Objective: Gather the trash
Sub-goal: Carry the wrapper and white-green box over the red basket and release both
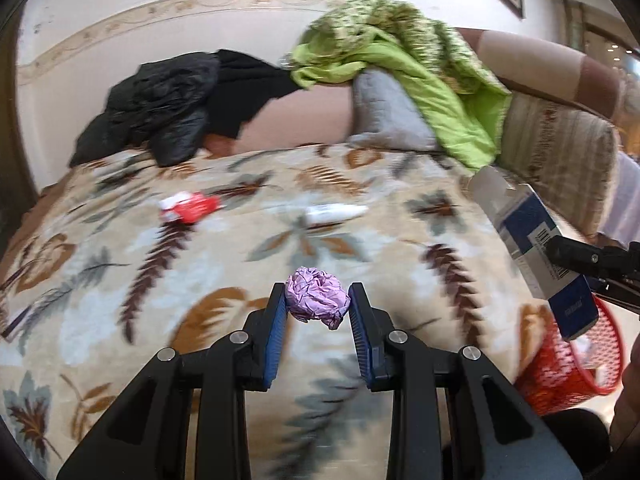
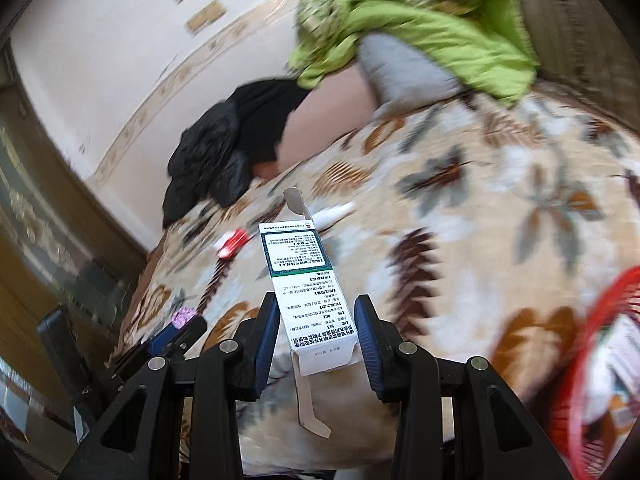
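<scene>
**Both grippers loaded, carrying trash toward the basket**

Leaf-patterned beige blanket (image 1: 248, 248) covers the bed that fills both views, with a pale wall behind. Left gripper (image 1: 318, 308): its blue-padded jaws are narrowed onto a crumpled lilac paper ball (image 1: 317, 301), which sits clamped between the fingertips, clear of the blanket. Right gripper (image 2: 318, 332): its jaws stand somewhat wider and pinch a white printed cardboard medicine box (image 2: 304, 300) across its narrow sides, the box pointing away toward 12 o'clock with end flaps open.

In the left wrist view that box appears at 3 o'clock, with a red perforated plastic basket (image 1: 568, 364) below it at 4 o'clock. In the right wrist view the basket rim sits at 4 o'clock; paper already lies inside.

Uncollected on the blanket, toward 11 to 12 o'clock of the paper ball: a red-and-white crumpled wrapper (image 1: 188, 207) and a small white tube (image 1: 336, 213), apart from one another.

Judged step: transport of both items to the basket. Next, each gripper needs to come above the basket opening before its jaws part; the long box should go in end-first to clear the rim.

Pose: both grippers pitch downward over the blanket; the right view is rolled, and both are motion-blurred.

Beyond: black garments (image 1: 160, 108) and a green quilted cover (image 1: 400, 60) by the wall.
</scene>
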Available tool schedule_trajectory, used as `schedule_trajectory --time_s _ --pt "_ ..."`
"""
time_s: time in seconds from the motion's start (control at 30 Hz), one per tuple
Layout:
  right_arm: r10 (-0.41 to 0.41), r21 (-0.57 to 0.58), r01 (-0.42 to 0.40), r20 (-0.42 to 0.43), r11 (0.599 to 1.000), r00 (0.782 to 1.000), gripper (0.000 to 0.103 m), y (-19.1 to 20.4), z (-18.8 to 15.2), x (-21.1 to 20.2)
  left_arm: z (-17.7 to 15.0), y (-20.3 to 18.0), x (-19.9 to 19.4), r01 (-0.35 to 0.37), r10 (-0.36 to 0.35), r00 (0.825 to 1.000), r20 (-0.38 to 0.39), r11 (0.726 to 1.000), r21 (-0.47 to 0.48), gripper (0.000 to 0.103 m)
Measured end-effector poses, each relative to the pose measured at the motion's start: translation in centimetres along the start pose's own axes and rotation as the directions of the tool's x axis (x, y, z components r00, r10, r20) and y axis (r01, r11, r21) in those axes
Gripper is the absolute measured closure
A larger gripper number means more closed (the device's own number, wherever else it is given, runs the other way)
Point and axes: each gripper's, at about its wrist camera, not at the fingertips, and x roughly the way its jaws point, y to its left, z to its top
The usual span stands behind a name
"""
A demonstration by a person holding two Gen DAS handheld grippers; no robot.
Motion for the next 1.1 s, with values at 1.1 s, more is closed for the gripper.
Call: schedule_trajectory --time_s 1.1 --pt "-0.299 0.384 0.239 0.105 0.892 0.949 0.061 -21.7 -2.9 -17.6 -0.1 -30.2 2.0 0.57 -0.489 0.815 -0.312 0.773 0.279 0.073"
